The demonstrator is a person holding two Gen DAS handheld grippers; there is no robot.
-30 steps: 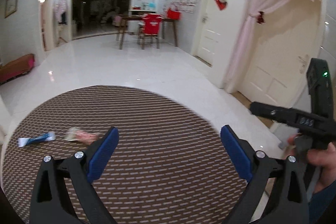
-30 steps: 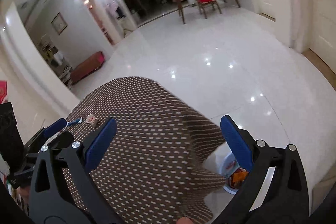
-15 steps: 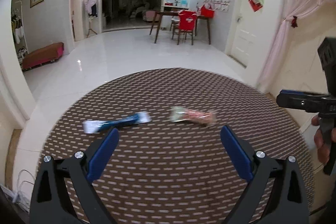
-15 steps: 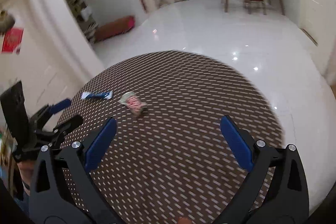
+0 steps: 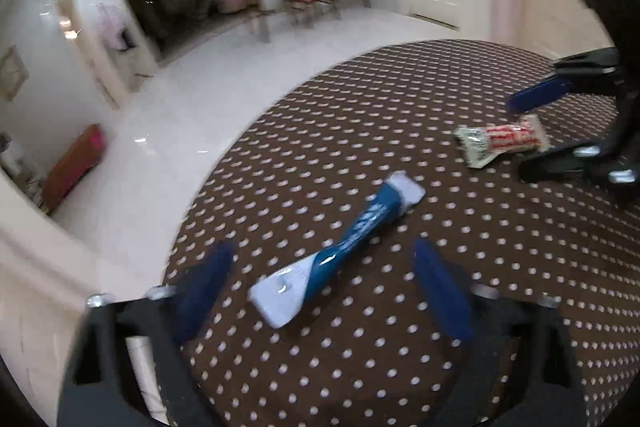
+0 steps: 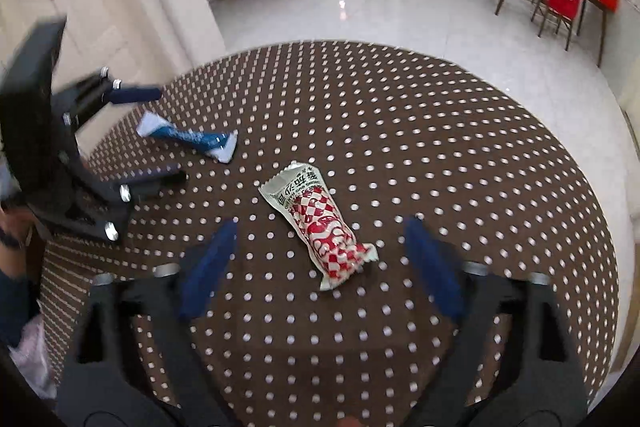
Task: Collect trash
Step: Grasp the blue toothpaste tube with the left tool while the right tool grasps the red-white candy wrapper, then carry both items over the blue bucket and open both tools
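I have two pieces of trash on the round counter [image 6: 460, 155], which is covered with a brown dotted cloth. In the left wrist view, the blue-and-white wrapper [image 5: 340, 251] lies in the lower middle of the frame, running diagonally from lower left to upper right, right between the fingers of my left gripper [image 5: 324, 291]. In the right wrist view, the red-and-white checked snack packet [image 6: 320, 223] sits just below centre, slanting from upper left to lower right, between the fingers of my right gripper [image 6: 320, 263].

Both grippers' jaws have just been closing but stand apart; no pad touches anything, and each has its piece lined up in the gap without holding it.

I judge both items very light and soft. The blue wrapper looks twisted thin at its waist, with flat white ends; the film is probably slick, so I would pinch across the narrow twisted middle, where the material bunches and gives the pads something to bite. The checked packet seems puffier and crinkled, possibly with something left inside; I would take it across its middle, short way, rather than by the flat sealed ends, which could slide out. Both lie flat on the cloth, so I expect the fingertips must come down close to the cloth to catch film rather than skate over it.
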